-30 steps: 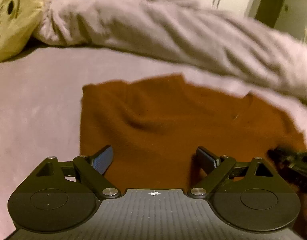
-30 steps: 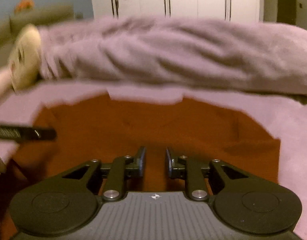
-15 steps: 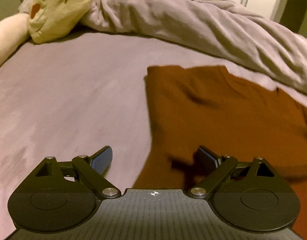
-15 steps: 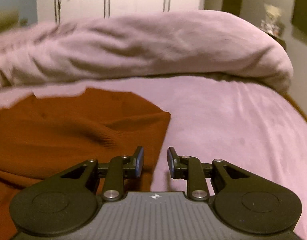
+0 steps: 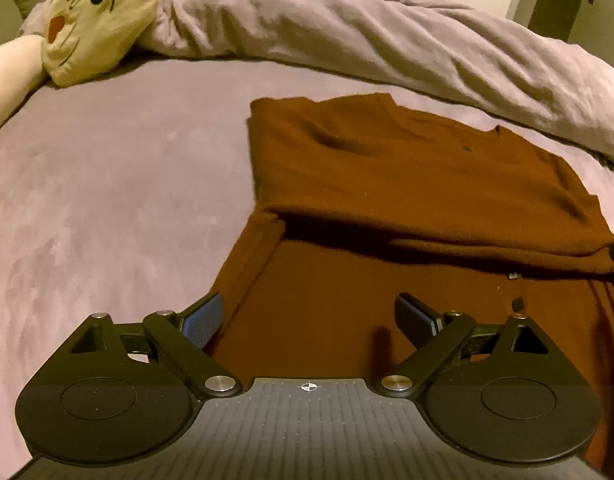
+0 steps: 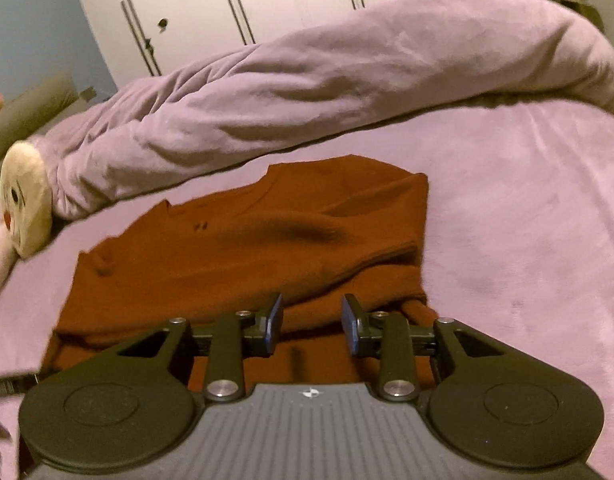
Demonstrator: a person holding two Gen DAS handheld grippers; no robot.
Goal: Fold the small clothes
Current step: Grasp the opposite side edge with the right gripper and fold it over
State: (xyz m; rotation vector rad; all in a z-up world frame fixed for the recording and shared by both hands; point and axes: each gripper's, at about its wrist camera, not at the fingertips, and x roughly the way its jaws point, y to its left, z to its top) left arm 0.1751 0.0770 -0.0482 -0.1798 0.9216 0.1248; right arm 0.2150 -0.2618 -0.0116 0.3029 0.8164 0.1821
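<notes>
On the soft purple bed lies a rust-brown top, folded over once.

Its knit top [image 5: 407,184] looks fuzzy and thick, with one half lying on the other and a dark fold line across the middle. The bed sheet [image 5: 107,200] is smooth and velvety. A puffy, wrinkly blanket [image 5: 387,40] is heaped behind, next to a round yellow plush toy [image 5: 95,20] with a face. The left gripper [image 5: 309,316] is wide open and holds nothing. The right gripper [image 6: 311,322] is opening just over the cloth, gripping nothing.
</notes>
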